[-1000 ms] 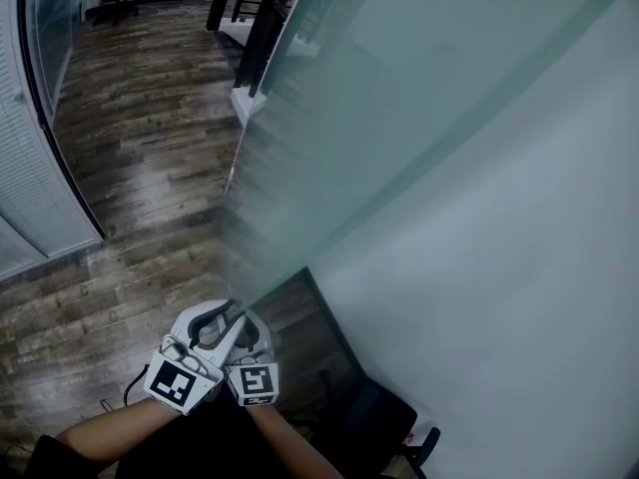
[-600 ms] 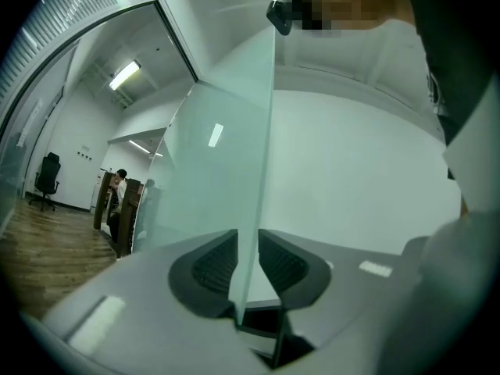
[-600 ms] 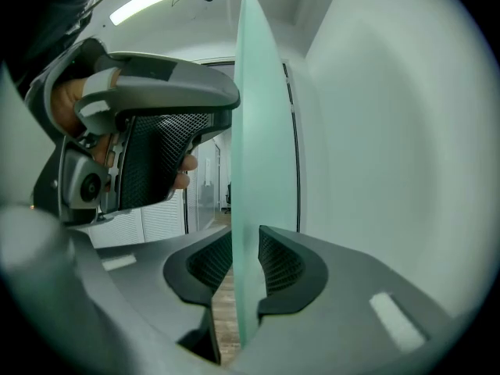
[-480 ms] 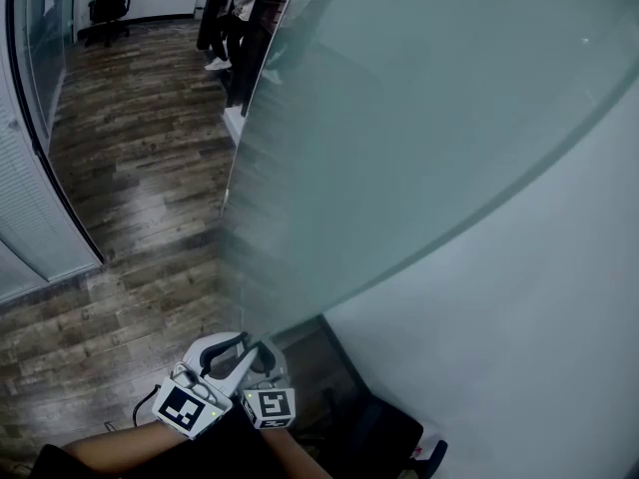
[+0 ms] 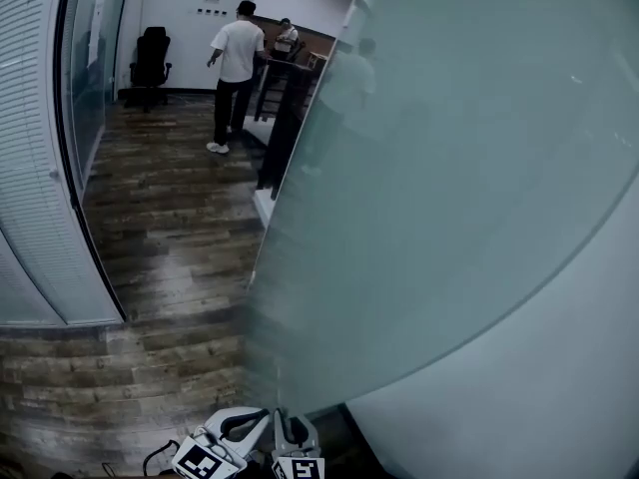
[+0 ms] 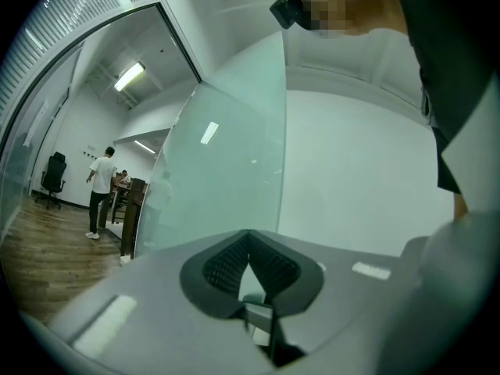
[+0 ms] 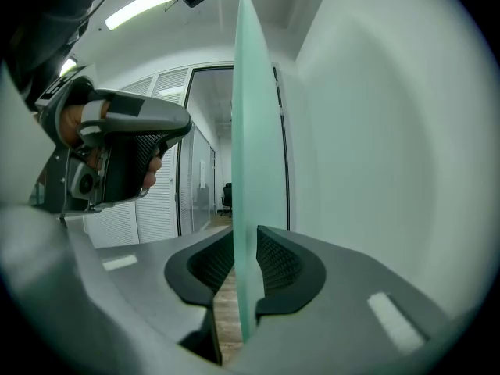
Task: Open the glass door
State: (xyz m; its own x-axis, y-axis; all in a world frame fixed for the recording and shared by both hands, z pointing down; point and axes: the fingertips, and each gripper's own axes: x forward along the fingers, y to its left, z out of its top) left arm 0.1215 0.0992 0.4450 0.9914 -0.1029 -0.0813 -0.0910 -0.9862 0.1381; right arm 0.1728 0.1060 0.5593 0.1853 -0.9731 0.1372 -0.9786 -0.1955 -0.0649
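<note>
Right tongs [image 7: 244,244]: just been closing, pads now clamped on free edge of glass door [image 7: 251,116]. Left tongs [image 6: 250,241]: closed, empty, beside right. Door upright, over wood floor [image 5: 170,228].

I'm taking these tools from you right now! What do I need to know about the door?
Left tool: shut and empty, beside the right one near the door's edge.
Right tool: its jaws have just been closing on the free edge of the glass door, and it looks to press the glass from both sides.
Door: partly open, angled off the white wall, with wooden floor showing past it.
Done: edge gripped, door part way open.
Left: probably swing it wider, then let go. Mind the person in the white shirt down the corridor.
</note>
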